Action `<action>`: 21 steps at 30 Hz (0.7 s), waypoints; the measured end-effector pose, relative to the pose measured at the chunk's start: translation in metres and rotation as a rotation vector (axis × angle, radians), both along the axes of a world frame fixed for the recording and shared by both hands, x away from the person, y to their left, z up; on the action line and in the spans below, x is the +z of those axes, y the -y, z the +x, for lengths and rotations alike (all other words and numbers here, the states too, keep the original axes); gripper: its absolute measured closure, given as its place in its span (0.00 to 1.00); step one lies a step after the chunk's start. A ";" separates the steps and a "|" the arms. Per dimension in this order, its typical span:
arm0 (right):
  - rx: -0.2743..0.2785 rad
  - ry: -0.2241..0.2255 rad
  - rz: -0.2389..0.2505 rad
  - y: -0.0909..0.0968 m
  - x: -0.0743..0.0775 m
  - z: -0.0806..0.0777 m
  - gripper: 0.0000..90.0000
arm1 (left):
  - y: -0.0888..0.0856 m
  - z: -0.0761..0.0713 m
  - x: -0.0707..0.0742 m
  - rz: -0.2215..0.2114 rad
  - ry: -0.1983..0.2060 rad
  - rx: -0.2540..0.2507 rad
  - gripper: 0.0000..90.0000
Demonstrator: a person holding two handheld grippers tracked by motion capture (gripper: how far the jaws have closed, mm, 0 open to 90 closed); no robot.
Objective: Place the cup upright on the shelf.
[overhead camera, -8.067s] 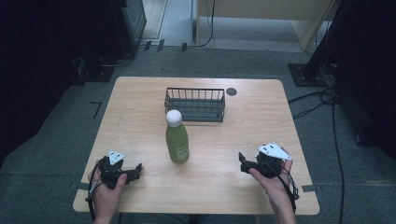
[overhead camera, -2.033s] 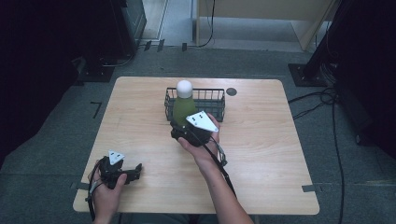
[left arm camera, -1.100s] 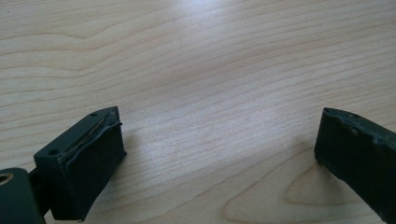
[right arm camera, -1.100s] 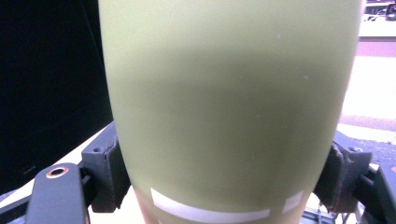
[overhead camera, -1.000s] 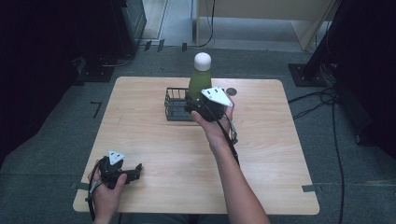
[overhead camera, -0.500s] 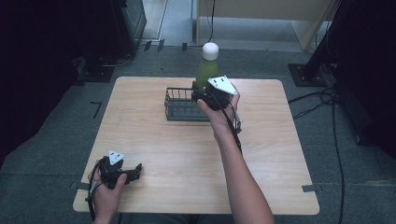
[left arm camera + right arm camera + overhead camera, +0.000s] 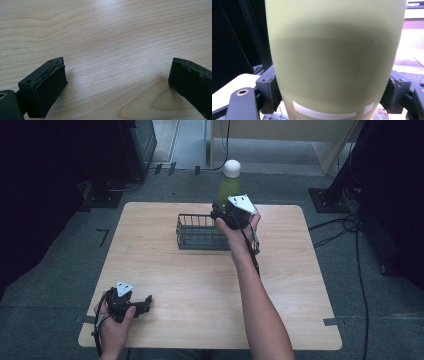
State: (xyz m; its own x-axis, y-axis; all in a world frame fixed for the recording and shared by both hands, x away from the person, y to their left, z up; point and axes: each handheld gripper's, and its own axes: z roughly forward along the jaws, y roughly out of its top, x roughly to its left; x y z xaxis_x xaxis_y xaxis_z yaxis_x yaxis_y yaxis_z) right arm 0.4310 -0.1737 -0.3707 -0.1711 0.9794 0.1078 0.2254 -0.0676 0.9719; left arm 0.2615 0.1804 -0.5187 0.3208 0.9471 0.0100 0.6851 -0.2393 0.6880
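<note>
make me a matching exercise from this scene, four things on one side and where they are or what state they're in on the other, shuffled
Things:
1. green bottle
2. wire basket
3. left gripper
4. right gripper

States or places:
A. jaws open, resting low at the near left part of the table
B. stands with nothing in it at the far middle of the table
C. held upright in the air above the basket's right end
D. jaws shut on the bottle's lower body

Pairs: 1-C, 2-B, 3-A, 4-D
</note>
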 end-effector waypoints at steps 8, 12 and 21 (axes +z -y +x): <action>-0.013 -0.017 -0.008 0.003 -0.010 0.011 0.22 | 0.000 0.000 0.000 0.000 0.000 0.000 0.02; -0.011 -0.029 -0.016 0.002 -0.017 0.015 0.22 | 0.000 0.000 0.000 0.000 0.000 -0.001 0.02; -0.003 -0.048 -0.033 -0.001 -0.035 0.020 0.22 | 0.000 0.000 0.000 0.000 0.000 0.000 0.02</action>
State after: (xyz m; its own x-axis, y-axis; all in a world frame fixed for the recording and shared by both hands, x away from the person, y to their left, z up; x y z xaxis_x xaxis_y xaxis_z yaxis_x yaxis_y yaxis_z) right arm 0.4506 -0.1729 -0.4055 -0.1632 0.9830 0.0836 0.2721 -0.0367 0.9616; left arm 0.2615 0.1805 -0.5186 0.3210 0.9470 0.0099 0.6852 -0.2395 0.6879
